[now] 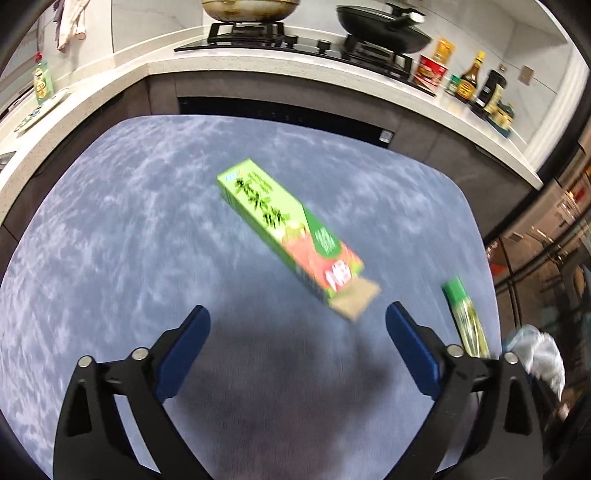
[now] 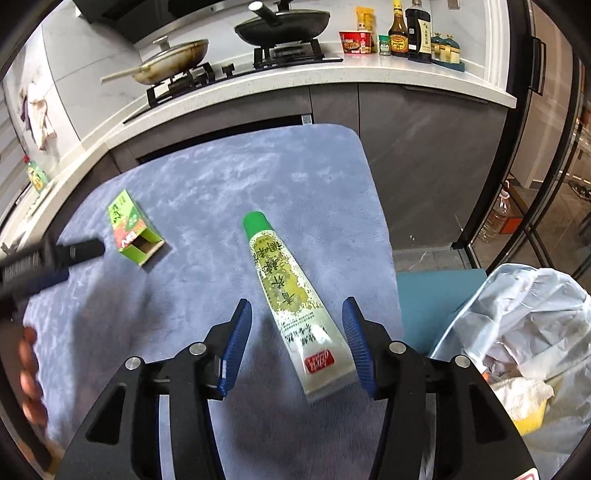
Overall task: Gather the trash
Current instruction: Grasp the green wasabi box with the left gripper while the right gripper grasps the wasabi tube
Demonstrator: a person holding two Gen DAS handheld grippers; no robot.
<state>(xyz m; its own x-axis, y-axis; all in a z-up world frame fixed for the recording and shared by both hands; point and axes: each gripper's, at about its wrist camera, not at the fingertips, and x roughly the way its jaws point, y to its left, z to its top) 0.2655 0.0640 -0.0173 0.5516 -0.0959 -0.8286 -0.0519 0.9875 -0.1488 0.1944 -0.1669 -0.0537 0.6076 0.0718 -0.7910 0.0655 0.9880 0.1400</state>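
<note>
A long green carton [image 1: 288, 236] with an open brown end flap lies on the blue-grey cloth [image 1: 129, 240], just ahead of my open, empty left gripper [image 1: 297, 317]. The carton also shows in the right wrist view [image 2: 135, 232], open end toward me. A green-capped tube [image 2: 291, 299] lies on the cloth, its flat tail between the fingers of my open right gripper [image 2: 297, 310], not gripped. The tube shows at the right edge in the left wrist view [image 1: 465, 317]. The left gripper [image 2: 48, 258] reaches in from the left.
A white trash bag [image 2: 517, 332] with crumpled paper and a yellow cloth stands open to the right of the table, above a teal surface [image 2: 436, 295]. Behind is a kitchen counter [image 2: 406, 74] with stove, pans [image 2: 284, 22], sauce bottles [image 2: 406, 29].
</note>
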